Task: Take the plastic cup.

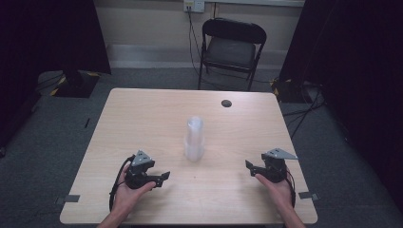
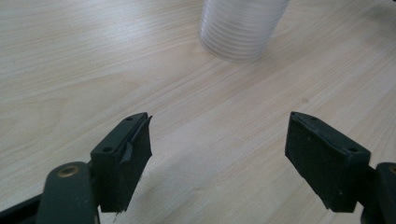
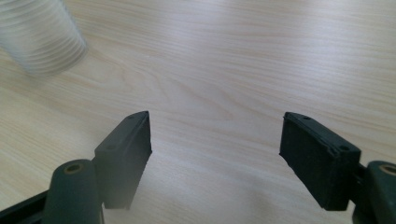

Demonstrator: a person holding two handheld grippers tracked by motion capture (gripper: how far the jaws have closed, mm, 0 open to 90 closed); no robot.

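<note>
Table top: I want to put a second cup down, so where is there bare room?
Most of the table is bare. Free patches: the far-left part behind the left gripper, the far-right part past the small dark hole, and the near strip between both grippers. Only the middle is taken, by the stack of clear cups; the right gripper stays apart.

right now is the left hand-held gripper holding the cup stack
No, the left hand-held gripper has its jaws apart over bare table, and the cup stack stands farther off, untouched.

1 overhead view, 2 low tabletop close-ups sharing the cup stack [image 1: 194, 139]
</note>
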